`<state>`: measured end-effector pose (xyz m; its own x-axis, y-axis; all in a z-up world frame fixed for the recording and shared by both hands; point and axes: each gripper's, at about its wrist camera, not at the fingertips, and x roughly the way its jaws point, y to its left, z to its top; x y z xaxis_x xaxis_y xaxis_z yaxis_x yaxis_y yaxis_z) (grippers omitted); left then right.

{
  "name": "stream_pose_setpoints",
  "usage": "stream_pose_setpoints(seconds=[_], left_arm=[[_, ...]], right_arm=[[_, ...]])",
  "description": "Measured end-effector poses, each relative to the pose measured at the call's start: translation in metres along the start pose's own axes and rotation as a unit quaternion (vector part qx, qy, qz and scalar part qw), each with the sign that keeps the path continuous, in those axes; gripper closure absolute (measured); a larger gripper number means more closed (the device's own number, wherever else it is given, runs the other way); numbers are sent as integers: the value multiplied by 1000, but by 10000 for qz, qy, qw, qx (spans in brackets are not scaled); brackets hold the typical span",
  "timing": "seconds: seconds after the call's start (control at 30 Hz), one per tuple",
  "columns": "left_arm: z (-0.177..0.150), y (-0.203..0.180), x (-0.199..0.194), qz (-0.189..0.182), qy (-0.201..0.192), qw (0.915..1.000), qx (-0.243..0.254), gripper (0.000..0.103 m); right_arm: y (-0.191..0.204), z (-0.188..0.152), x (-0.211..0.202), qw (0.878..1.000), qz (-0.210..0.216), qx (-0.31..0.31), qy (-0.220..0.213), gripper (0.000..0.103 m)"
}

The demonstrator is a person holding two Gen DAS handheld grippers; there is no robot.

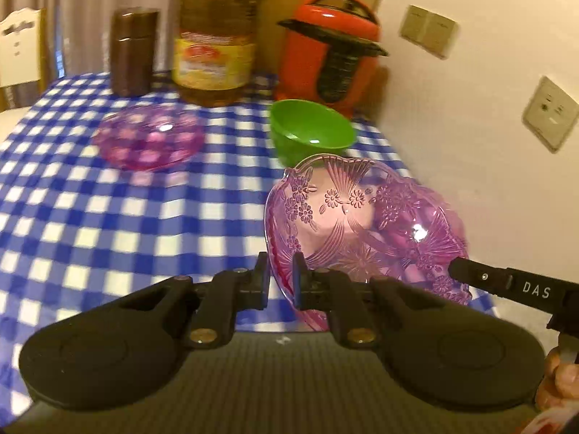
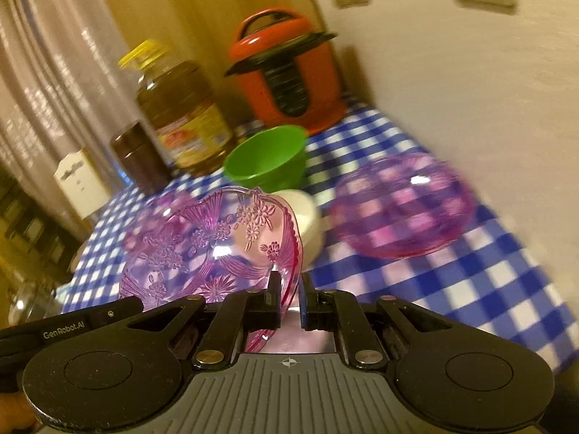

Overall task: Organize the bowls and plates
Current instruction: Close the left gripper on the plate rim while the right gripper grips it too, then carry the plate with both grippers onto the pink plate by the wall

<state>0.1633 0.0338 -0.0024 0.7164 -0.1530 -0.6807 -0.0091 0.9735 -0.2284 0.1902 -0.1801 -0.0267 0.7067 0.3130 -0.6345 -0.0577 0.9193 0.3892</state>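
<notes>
A pink glass plate with a flower pattern (image 1: 362, 224) (image 2: 202, 246) hangs tilted above the checked tablecloth, held by both grippers. My left gripper (image 1: 280, 266) is shut on its left rim. My right gripper (image 2: 291, 280) is shut on the opposite rim, and its finger (image 1: 506, 282) shows at the right edge of the left wrist view. On the cloth lie a plain pink plate (image 1: 148, 137) (image 2: 401, 206), a green bowl (image 1: 311, 130) (image 2: 267, 159) and a white bowl (image 2: 305, 222), which is partly hidden behind the held plate.
At the back of the table (image 1: 72, 217) stand a brown jar (image 1: 132, 50), a large oil bottle (image 1: 213, 47) and a red cooker (image 1: 329, 58). A wall with sockets (image 1: 550, 112) runs along the right side. A white chair (image 1: 18, 47) stands at the far left.
</notes>
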Motion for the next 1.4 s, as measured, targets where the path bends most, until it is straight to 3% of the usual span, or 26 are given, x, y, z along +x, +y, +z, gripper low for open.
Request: stream_pose_setpoints(seconds=[0.3,0.63,1.07,1.4], left_arm=[[24,-49,28,-461,39,9984,335,92],[27,-82,60,-690,157,9957,591,92],[37,-115,121,-829,387,9908,995,92],[54,-126,165,-736,581,9873,1283,92]], right_arm=[[-51,16,-17,9985,-315,371,-266,93],[-88,27,-17,9957,-552,632,-392,93],[-129,37,14,9920,-975,650,-462,93],[-144,46,43,9898,-1136,699,-497,93]])
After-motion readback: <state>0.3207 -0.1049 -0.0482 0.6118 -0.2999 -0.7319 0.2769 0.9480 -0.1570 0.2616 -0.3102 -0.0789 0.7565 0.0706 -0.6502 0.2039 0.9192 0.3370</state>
